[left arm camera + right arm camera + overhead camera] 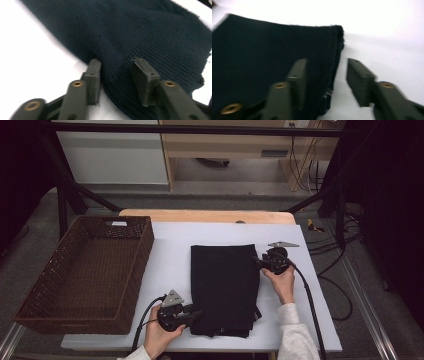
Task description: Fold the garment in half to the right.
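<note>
Black sweater [224, 289] sits folded mid-table beside the wicker basket [131, 275], so folding looks done; both the left gripper [196, 312] and right gripper [258, 261] are released at its edges, basket move remains

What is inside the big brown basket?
The brown woven wicker basket on the left of the white table looks empty: its woven floor shows bare. The strip just behind its near wall is hidden, so something flat could lie there unseen.
</note>
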A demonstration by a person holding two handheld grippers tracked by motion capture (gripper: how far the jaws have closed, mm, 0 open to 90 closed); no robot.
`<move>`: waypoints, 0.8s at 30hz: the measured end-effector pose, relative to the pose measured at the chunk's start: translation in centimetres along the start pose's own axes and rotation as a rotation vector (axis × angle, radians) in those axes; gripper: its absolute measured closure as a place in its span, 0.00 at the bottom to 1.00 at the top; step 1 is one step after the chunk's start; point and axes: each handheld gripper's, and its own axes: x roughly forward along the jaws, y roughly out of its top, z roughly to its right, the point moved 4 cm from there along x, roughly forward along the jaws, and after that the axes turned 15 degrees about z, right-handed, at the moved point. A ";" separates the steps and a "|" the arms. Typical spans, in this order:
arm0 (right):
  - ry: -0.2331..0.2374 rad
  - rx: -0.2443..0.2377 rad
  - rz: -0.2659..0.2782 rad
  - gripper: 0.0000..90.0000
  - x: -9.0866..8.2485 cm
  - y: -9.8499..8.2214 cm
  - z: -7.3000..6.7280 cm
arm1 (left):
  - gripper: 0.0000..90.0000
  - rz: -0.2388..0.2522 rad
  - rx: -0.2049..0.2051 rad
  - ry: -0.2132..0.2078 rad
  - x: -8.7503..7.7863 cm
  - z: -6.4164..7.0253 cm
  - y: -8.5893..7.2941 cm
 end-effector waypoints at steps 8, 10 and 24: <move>0.095 0.008 0.054 0.30 -3.7 -0.2 -1.0 | 0.40 0.050 0.023 -0.042 -0.4 -0.4 1.3; 0.105 0.007 0.075 0.25 -4.6 -0.3 -1.2 | 0.33 0.062 0.025 -0.045 -0.5 -0.6 1.6; 0.199 0.020 0.096 0.09 -8.4 -2.3 -3.2 | 0.10 0.066 0.035 -0.008 -0.7 -2.0 3.6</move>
